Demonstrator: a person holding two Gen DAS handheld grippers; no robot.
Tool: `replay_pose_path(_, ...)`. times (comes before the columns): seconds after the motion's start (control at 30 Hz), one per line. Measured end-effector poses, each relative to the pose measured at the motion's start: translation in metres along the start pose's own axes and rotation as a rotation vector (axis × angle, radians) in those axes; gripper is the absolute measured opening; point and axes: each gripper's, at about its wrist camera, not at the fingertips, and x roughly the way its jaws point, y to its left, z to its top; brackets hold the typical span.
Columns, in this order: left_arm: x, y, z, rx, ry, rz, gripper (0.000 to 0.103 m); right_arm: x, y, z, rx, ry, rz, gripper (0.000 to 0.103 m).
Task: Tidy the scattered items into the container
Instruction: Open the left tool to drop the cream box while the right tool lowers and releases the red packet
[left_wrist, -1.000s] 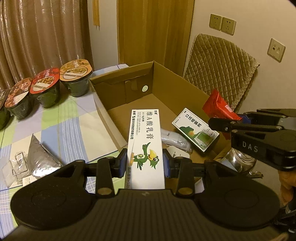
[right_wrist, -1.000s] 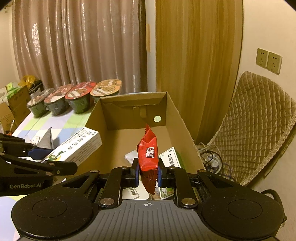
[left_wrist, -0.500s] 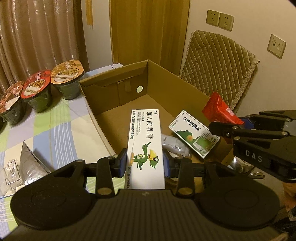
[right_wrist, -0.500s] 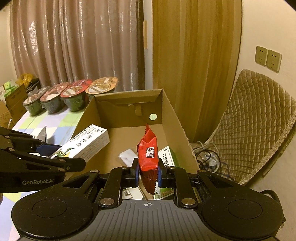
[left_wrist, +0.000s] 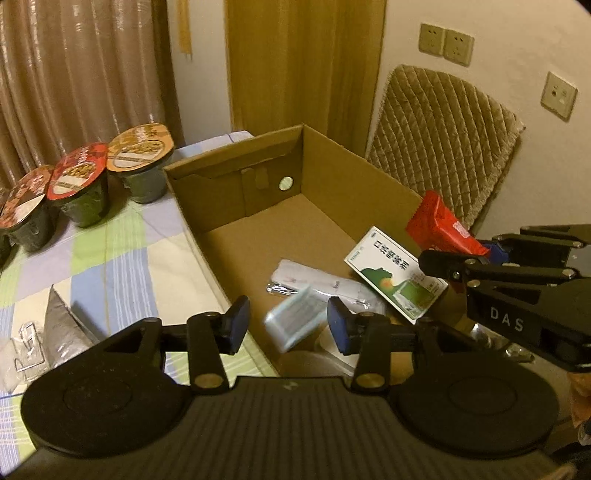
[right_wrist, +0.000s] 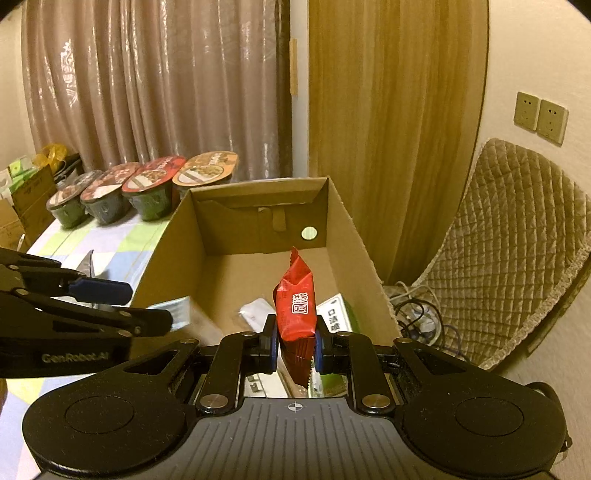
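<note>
An open cardboard box (left_wrist: 354, 162) (right_wrist: 354, 229) stands on the table's right end. My left gripper (left_wrist: 288, 325) is open above the box's near end. Between and below its fingers a white carton (left_wrist: 295, 321) shows blurred and tilted, free of both pads; it also shows as a blur (right_wrist: 177, 310) in the right wrist view. My right gripper (right_wrist: 295, 339) is shut on a red snack packet (right_wrist: 297, 310) (left_wrist: 439, 225), held upright over the box's right side. Inside lie a green-and-white medicine box (left_wrist: 395, 273) and a white pouch (left_wrist: 317, 284).
Several lidded noodle bowls (left_wrist: 136, 162) (right_wrist: 151, 184) line the far side of the checked tablecloth (left_wrist: 110, 258). A silver pouch (left_wrist: 62, 325) and clear plastic pieces (left_wrist: 26, 339) lie at the left. A quilted chair (right_wrist: 517, 240) and cables (right_wrist: 417, 310) are right of the box.
My left gripper has opened and let go of the white carton, which now drops blurred into the box. The right gripper still holds the red packet over the box.
</note>
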Motion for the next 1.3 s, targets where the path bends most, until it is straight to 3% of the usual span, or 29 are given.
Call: replay_pose_path(1.3, -0.023, 0.045, -0.019, -0.085, -0.006, 0.051, 0.040, 0.030, 0.039, 0.017, -0.053, 0.169, 0.052, 0.021)
